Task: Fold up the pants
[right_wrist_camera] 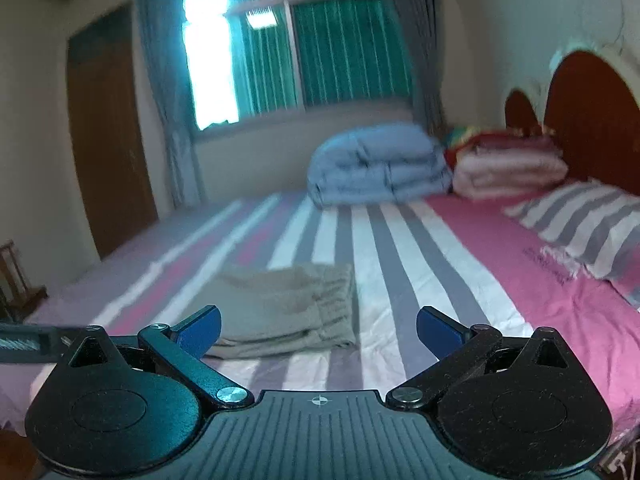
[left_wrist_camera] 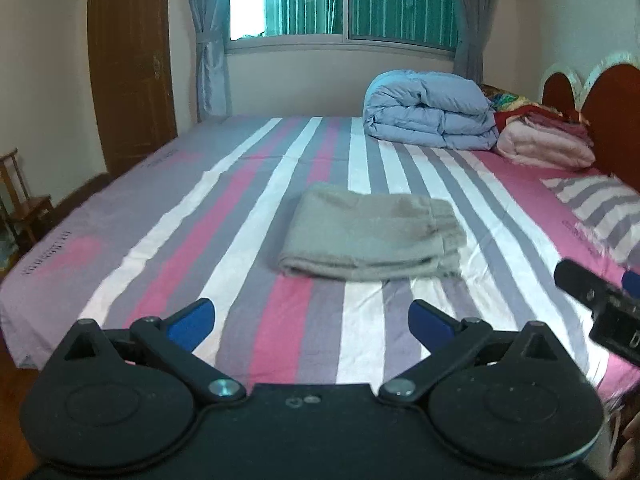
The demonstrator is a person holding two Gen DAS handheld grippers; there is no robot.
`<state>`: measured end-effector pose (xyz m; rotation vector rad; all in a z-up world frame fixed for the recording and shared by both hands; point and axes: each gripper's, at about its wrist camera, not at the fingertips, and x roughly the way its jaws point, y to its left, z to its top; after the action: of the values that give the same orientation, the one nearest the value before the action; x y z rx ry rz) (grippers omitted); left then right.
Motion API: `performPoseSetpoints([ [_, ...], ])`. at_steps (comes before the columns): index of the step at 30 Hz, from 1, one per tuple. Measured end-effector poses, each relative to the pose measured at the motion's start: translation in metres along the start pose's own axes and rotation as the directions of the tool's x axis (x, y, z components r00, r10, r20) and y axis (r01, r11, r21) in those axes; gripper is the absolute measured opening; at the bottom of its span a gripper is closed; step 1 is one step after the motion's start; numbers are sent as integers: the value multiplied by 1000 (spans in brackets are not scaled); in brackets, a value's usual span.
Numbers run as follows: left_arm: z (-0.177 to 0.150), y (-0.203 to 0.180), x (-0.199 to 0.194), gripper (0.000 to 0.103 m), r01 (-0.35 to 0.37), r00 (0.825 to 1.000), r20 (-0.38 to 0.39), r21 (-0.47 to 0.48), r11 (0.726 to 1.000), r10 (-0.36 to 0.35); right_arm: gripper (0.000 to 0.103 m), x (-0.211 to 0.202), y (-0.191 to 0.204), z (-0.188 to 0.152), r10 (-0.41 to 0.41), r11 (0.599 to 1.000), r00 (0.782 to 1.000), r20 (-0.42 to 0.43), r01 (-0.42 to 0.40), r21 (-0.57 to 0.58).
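Nearest in the left wrist view: left hand-held gripper (left_wrist_camera: 311, 322), jaws spread wide, blue pads (left_wrist_camera: 191, 320) bare, nothing between them, well short of the cloth. Same in the right wrist view: right hand-held gripper (right_wrist_camera: 318, 330), jaws wide apart and empty, its left pad overlapping the near edge of the cloth in the picture only; contact not evident.

Just beyond, on the striped bed sheet (left_wrist_camera: 248, 208): grey pants (left_wrist_camera: 370, 236), already a compact stacked rectangle, elasticated waistband on the right side, folded edge toward the camera. Layers roughly aligned, slight stagger at the right-hand end.

Judged stage: fold finished, release and retreat. For a clean finish, best to keep both jaws fully apart while clearing the bundle, lifting away rather than dragging across the top layer, so nothing snags and peels open. If tidying is wanted, a light press on the staggered right end, no pinch. Soft thick cloth likely to spring a little; a flat sheet underneath helps.

Farther off: folded blue duvet (left_wrist_camera: 430, 114), pink blankets (left_wrist_camera: 544, 144), striped pillow (left_wrist_camera: 600, 212), headboard (left_wrist_camera: 616, 120), window (left_wrist_camera: 344, 0).
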<state>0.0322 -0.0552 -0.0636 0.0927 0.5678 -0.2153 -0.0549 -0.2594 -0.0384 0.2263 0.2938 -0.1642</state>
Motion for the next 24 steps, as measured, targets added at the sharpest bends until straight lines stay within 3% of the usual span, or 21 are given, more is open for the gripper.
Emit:
performPoseSetpoints([
  [5,-25,-7,-27,97,-19,1000,25,41,999,18,103,-27,15,-13,-19,1000,999,-49,18,-12],
  [12,-30,-1,-35,97,25,999,22,22,999,-25,103,-59,27,-21,-107,993,994,34,109,-37],
  [19,-25,9,-20,97,-22,1000,-13,-27,999,22,103,-51,31,-27,-138,984,989,44,142,-111],
  [24,-26,15,-26,97,-46,999,15,-72,996,47,103,-50,17,-27,-130,989,991,38,133,-72],
])
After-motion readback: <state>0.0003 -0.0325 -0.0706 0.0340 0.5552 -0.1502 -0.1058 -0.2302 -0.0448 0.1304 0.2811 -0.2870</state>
